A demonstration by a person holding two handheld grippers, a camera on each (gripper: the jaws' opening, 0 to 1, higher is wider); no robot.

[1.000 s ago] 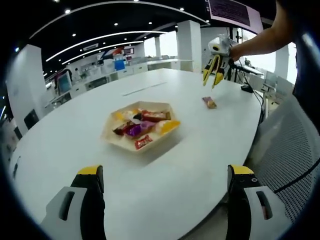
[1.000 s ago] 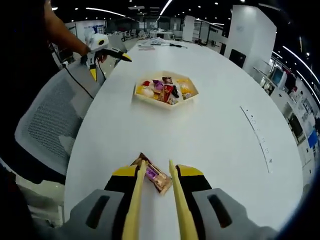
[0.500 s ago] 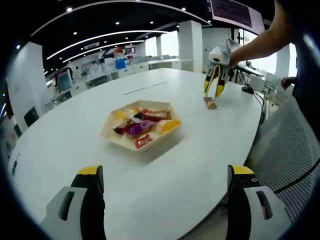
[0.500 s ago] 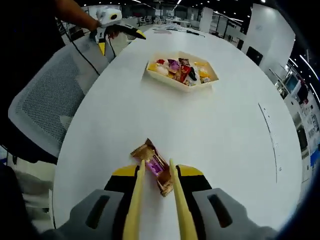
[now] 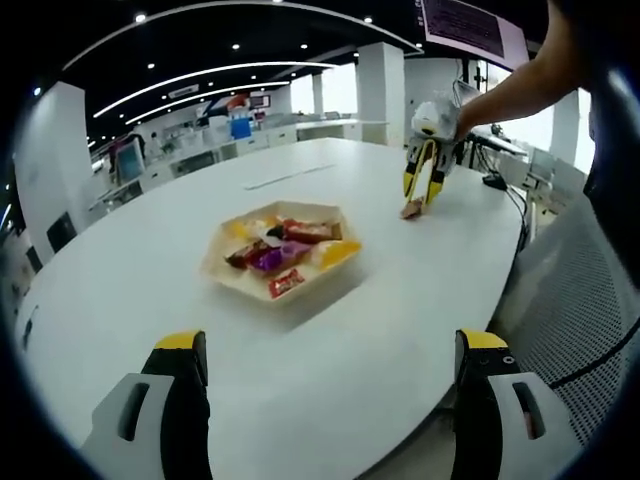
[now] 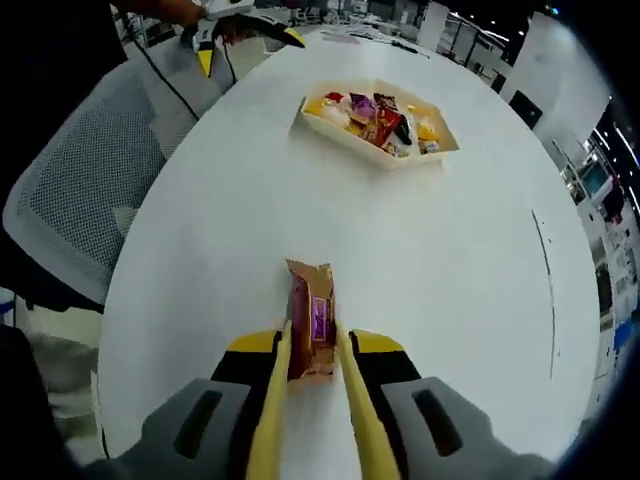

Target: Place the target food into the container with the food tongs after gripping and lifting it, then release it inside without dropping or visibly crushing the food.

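A: The wrapped snack bar (image 6: 312, 318) lies on the white table (image 6: 230, 230), its near end between the yellow food tongs (image 6: 311, 352) of the right gripper (image 6: 311, 345), narrowed against its sides.

B: Why lengthwise?

A: Probably so a light pinch won't crush it. The tray (image 6: 378, 150) waits at twelve o'clock, well apart.

B: And the left gripper (image 5: 330, 372)?

A: Jaws wide, holding nothing.

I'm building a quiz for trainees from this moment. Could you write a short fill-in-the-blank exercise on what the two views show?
1. The yellow tongs on the right gripper sit either side of a wrapped ____ bar.
2. The tray of sweets stands on a ____ table.
3. The left gripper has its jaws ____.
4. Beside the table stands a mesh-backed ____.

Missing words: snack; white; open; chair
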